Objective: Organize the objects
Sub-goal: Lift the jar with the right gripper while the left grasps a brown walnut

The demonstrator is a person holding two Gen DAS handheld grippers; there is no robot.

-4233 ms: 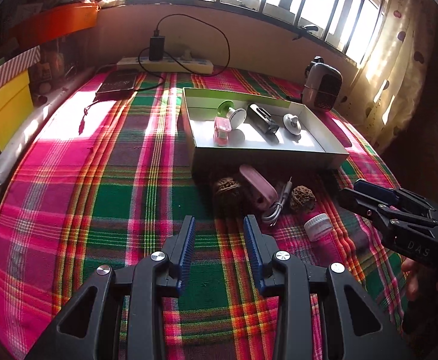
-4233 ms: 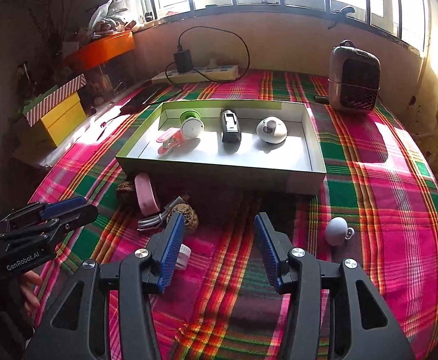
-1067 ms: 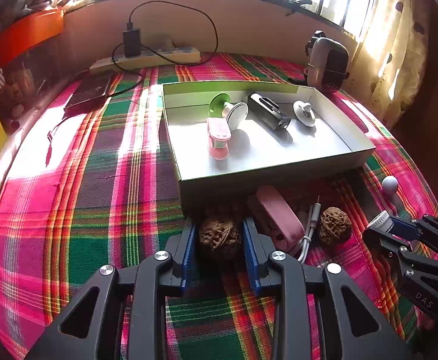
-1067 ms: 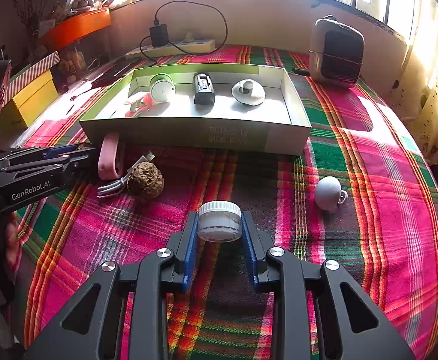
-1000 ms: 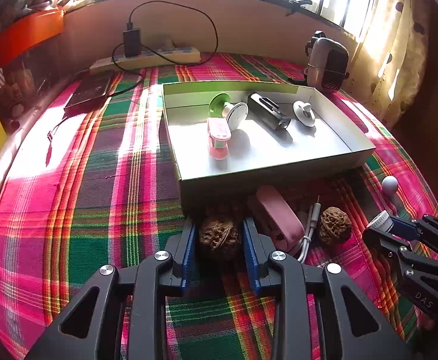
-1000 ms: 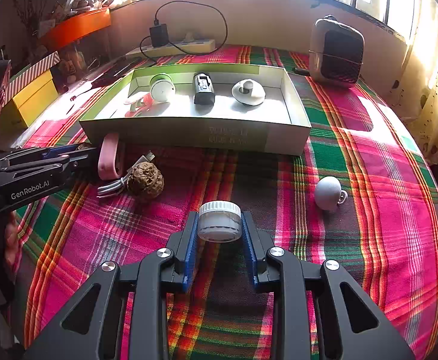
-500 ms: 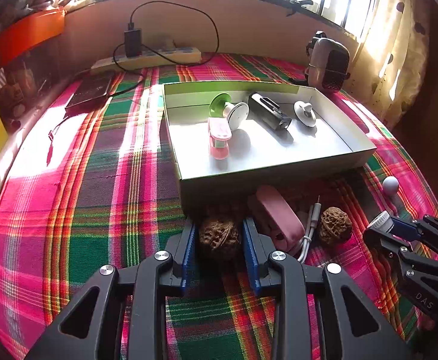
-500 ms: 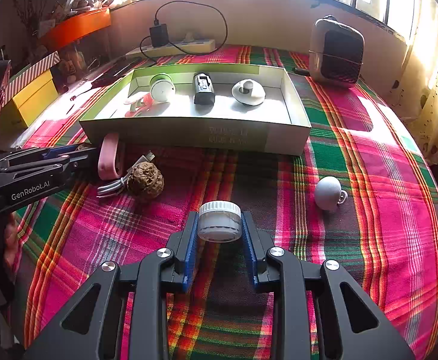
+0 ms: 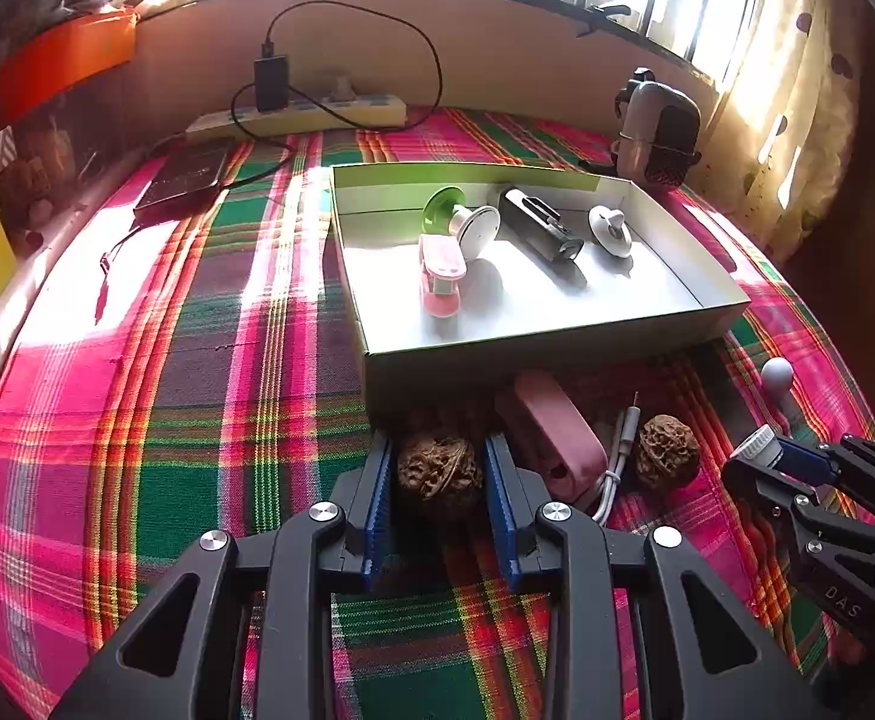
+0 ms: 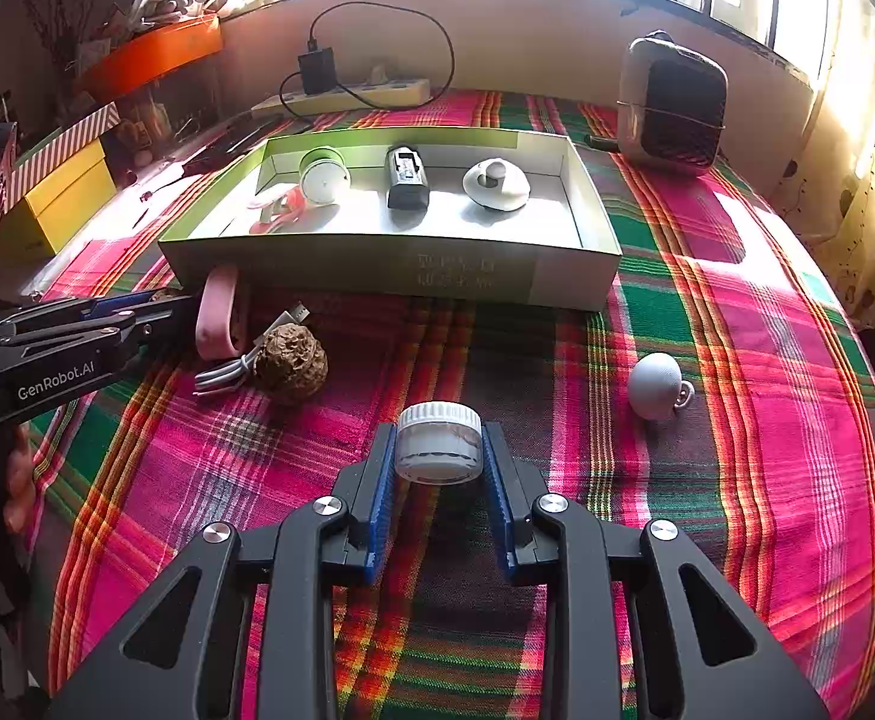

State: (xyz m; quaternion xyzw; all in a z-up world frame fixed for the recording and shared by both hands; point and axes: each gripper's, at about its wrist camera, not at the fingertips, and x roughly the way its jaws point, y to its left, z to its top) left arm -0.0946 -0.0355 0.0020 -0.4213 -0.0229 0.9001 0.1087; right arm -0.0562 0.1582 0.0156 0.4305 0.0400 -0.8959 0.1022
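My left gripper is shut on a brown walnut that rests on the plaid cloth just in front of the open cardboard tray. My right gripper is shut on a small jar with a white ribbed lid, low over the cloth. In the left wrist view the right gripper shows at the right edge with the jar. The left gripper lies at the left in the right wrist view. A pink case, white cable and second walnut lie between them.
The tray holds a pink clip, a green-and-white reel, a black device and a white knob. A small grey ball lies right of the jar. A heater, power strip and yellow box line the edges.
Since the oldest frames both grippers moved forward and closed, the left on the walnut and the right on the jar. Over the last second nothing has moved.
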